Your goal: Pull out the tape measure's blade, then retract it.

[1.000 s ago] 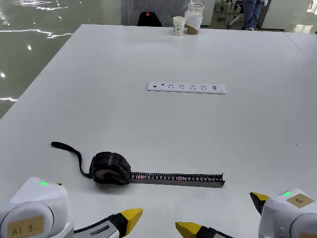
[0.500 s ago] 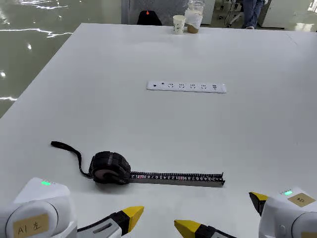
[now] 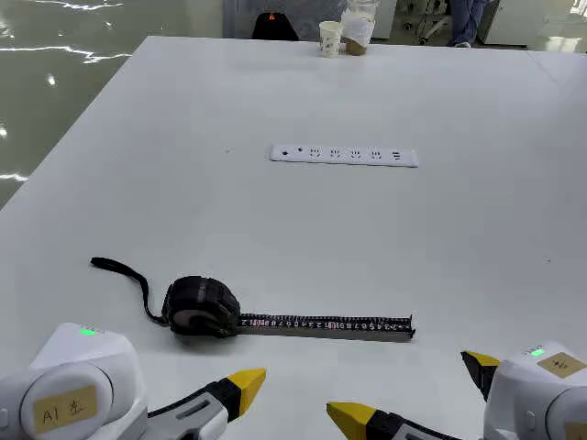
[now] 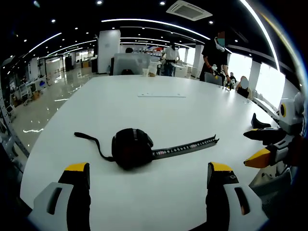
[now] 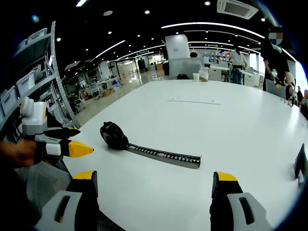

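Observation:
A black tape measure (image 3: 202,307) lies on the white table (image 3: 275,220), its blade (image 3: 326,325) pulled out to the right and flat on the surface. A black wrist strap (image 3: 119,271) trails off to its left. My left gripper (image 4: 148,168) stands open on the near side of the case (image 4: 131,147), apart from it; one yellow fingertip (image 3: 246,379) shows in the head view. My right gripper (image 5: 154,176) is open too, short of the blade (image 5: 163,156), touching nothing. Both gaps hold nothing. Each gripper shows in the other's view: right (image 4: 264,143), left (image 5: 57,139).
A white power strip (image 3: 344,155) lies mid-table beyond the tape measure. Paper cups (image 3: 330,38) stand at the far edge, with a dark chair (image 3: 271,26) behind. People (image 4: 214,55) stand past the table's far right corner.
The head camera has tilted slightly, shifting the picture. The tape measure and its blade lie as before, and both grippers have barely moved.

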